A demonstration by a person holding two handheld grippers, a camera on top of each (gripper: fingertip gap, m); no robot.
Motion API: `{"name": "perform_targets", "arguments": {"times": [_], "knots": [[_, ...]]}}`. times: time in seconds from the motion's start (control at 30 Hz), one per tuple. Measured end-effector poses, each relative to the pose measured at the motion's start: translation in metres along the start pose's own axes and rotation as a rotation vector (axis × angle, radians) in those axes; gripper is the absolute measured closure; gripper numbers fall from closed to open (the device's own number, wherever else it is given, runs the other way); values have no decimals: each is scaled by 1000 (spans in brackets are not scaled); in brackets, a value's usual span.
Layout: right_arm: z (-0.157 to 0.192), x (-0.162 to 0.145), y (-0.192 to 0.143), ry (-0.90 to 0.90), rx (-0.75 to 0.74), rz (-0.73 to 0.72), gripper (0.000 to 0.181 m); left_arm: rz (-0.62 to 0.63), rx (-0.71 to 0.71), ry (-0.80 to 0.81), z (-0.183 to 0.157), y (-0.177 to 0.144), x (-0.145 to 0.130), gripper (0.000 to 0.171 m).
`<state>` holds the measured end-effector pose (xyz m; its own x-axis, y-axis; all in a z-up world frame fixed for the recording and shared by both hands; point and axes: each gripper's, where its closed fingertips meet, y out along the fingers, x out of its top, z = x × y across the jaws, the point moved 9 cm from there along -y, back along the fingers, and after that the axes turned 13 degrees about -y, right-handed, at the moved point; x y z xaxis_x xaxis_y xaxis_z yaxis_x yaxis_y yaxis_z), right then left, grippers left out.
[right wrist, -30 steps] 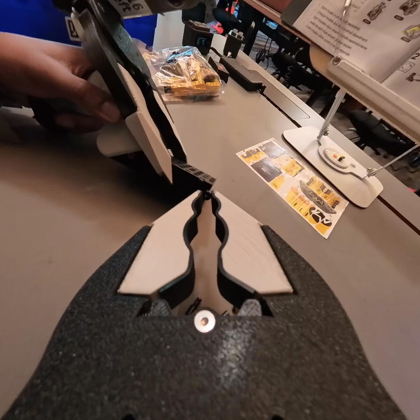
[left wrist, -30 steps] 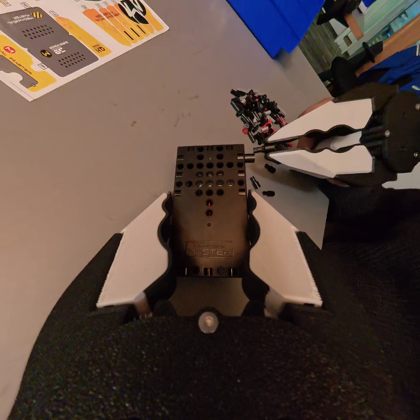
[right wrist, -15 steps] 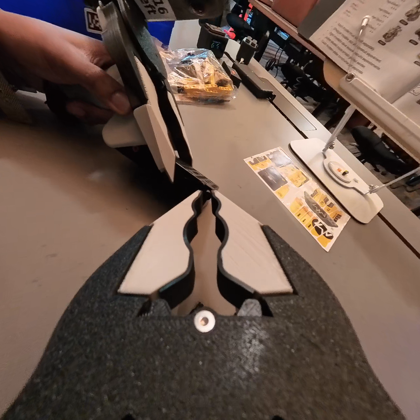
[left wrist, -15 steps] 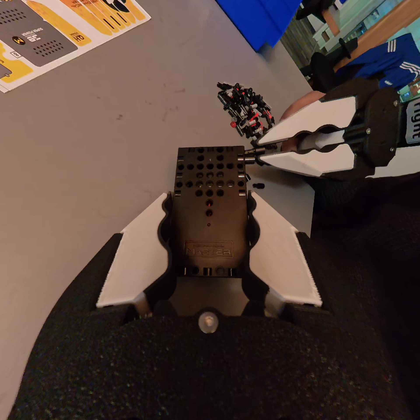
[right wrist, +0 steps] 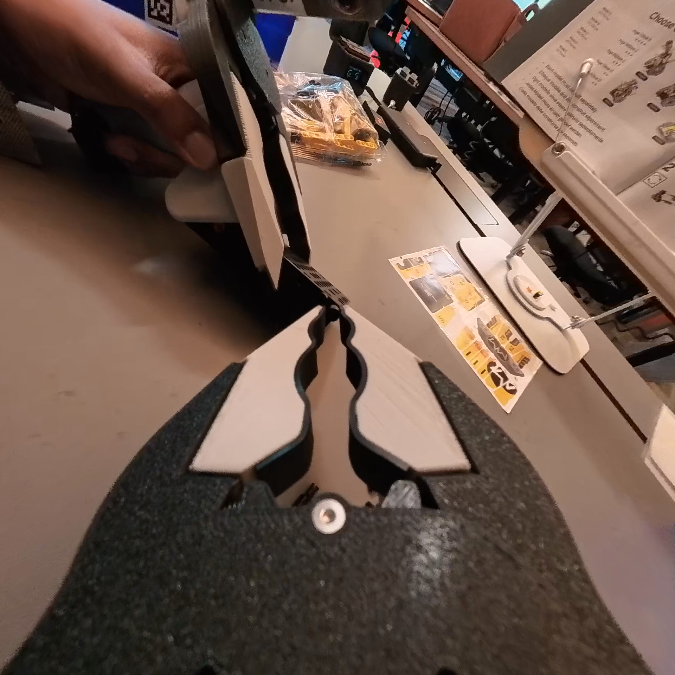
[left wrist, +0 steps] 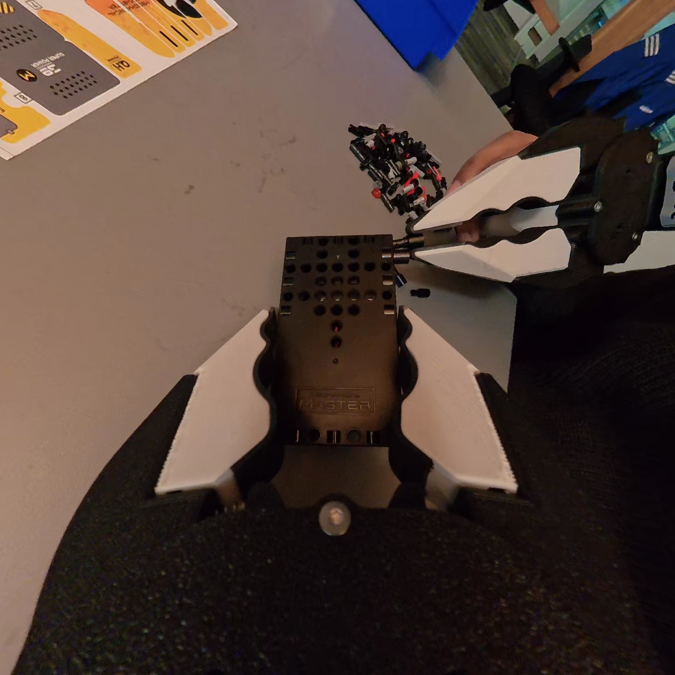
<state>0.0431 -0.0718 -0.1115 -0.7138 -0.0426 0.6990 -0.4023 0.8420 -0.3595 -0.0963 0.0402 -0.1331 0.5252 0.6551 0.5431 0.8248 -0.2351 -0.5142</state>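
My left gripper [left wrist: 336, 314] is shut on a black box [left wrist: 336, 328] with many round holes, held above the grey table [left wrist: 146, 255]. My right gripper [left wrist: 411, 243] comes in from the right, shut on a small black pin [left wrist: 403, 241] pressed against the box's far right corner. In the right wrist view my right gripper [right wrist: 331, 312] has its tips closed on the pin at the box's perforated edge [right wrist: 321, 285], under the left gripper's white fingers [right wrist: 259, 215]. A person's hand [right wrist: 128, 91] holds the left gripper.
A pile of small black, red and grey pins [left wrist: 398, 168] lies beyond the box; loose pins [left wrist: 420, 292] lie near it. A sticker sheet [left wrist: 73, 65] lies far left. A bag of yellow parts [right wrist: 328, 124], a white stand base [right wrist: 522, 303] and an instruction sheet [right wrist: 599, 87] are farther off.
My right gripper has moved in with the pin, from just off the box's right corner to touching it. The left gripper and box have tilted up slightly.
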Motion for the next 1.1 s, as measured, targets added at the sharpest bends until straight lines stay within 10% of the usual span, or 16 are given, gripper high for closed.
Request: {"name": "perform_targets", "arguments": {"times": [1.1], "knots": [[9,-1,1,-210,-38,62,174,18,119,114,-7,3,-1,107]]}}
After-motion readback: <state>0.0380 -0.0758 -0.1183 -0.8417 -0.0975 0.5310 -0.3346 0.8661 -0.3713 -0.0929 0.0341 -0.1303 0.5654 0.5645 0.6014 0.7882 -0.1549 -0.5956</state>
